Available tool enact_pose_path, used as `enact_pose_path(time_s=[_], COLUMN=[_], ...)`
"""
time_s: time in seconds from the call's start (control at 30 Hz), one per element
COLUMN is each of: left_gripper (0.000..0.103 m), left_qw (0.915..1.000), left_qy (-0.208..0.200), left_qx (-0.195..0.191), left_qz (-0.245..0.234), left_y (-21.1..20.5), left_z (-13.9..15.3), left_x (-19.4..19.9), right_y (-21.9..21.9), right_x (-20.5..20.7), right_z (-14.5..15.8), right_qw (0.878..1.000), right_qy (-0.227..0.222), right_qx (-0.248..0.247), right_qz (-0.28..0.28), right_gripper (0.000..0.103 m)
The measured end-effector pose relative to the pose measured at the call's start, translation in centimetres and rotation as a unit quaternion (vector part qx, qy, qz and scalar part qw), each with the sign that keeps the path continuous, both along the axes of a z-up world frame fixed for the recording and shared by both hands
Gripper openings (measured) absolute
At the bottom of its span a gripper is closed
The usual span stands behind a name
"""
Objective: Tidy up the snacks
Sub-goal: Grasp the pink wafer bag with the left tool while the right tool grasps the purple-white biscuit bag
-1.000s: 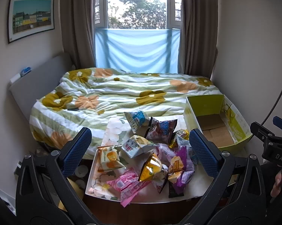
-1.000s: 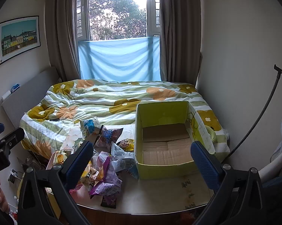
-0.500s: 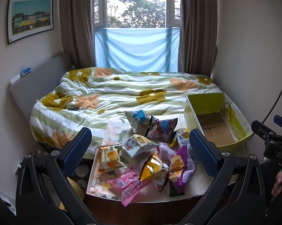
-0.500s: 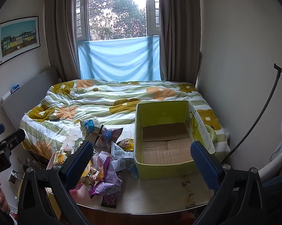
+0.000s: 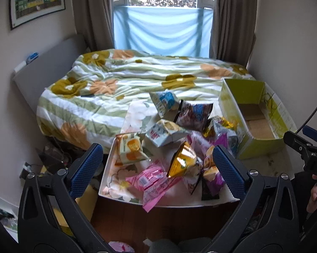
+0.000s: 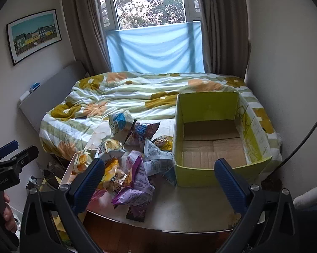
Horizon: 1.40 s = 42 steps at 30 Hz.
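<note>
A heap of snack packets (image 5: 179, 147) lies on a white floral table (image 5: 116, 181): a pink one (image 5: 150, 181) in front, a gold one (image 5: 182, 160), an orange-and-white one (image 5: 130, 149), purple ones (image 5: 213, 175). My left gripper (image 5: 156, 168) hangs open just before the heap, holding nothing. An empty green cardboard box (image 6: 207, 105) stands to the right of the snack heap (image 6: 135, 168). My right gripper (image 6: 159, 179) is open, with the box's front left corner between its fingers in the view, and nothing is held.
A bed with a flowered quilt (image 5: 126, 80) lies behind the table, and the box rests partly on it. Bare table top (image 6: 190, 206) shows in front of the box. Clutter and cables (image 5: 53, 158) lie on the floor at the left. A person's hand (image 6: 6, 213) holds the left gripper's handle.
Both grippers have moved forward and down toward the table, so the snacks and box look nearer. Both stay open. No packet has moved.
</note>
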<state>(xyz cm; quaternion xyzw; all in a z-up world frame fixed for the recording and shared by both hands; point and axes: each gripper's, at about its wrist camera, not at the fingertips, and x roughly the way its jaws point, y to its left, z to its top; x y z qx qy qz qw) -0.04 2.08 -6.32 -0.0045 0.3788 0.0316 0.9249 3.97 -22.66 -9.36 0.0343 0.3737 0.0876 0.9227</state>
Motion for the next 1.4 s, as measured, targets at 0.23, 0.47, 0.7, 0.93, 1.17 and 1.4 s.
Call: enact_pose_path(time_s=[0.23,0.47,0.7,0.93,1.17,1.4], left_gripper=[0.103,0.103,0.103,0.102,0.077,0.073], left_qw=[0.9951,0.9805,0.9632,0.9547,0.9515,0.9502], left_qy=[0.081,0.137,0.173,0.184,0.192,0.193], left_qx=[0.031,0.082,0.116,0.123,0.104,0.098], left_qz=[-0.047,-0.114,-0.170,-0.198,-0.217,-0.224], left_y=[1.2,1.2,0.7,0.7,1.2,1.5], left_z=[-7.4,-14.5,-19.3,-21.5,-21.9,-21.8], left_x=[1.6,4.1,6.0,7.4,8.1,8.1], right_y=[2.7,5.5,7.2,7.9,8.3,8.1], right_x=[0.8,1.8,3.2,4.5,5.7,6.2], right_z=[-6.1,-11.1,-14.2,-15.6,-16.3,-16.8], right_qw=[0.997,0.992,0.989,0.989,0.987,0.988], right_qy=[0.068,0.120,0.145,0.147,0.153,0.153], right_qx=[0.015,0.001,-0.013,-0.028,-0.034,-0.019], right_qz=[0.026,0.026,0.005,-0.014,-0.016,-0.022], right_gripper=[0.103,0.103,0.103,0.097,0.084,0.080])
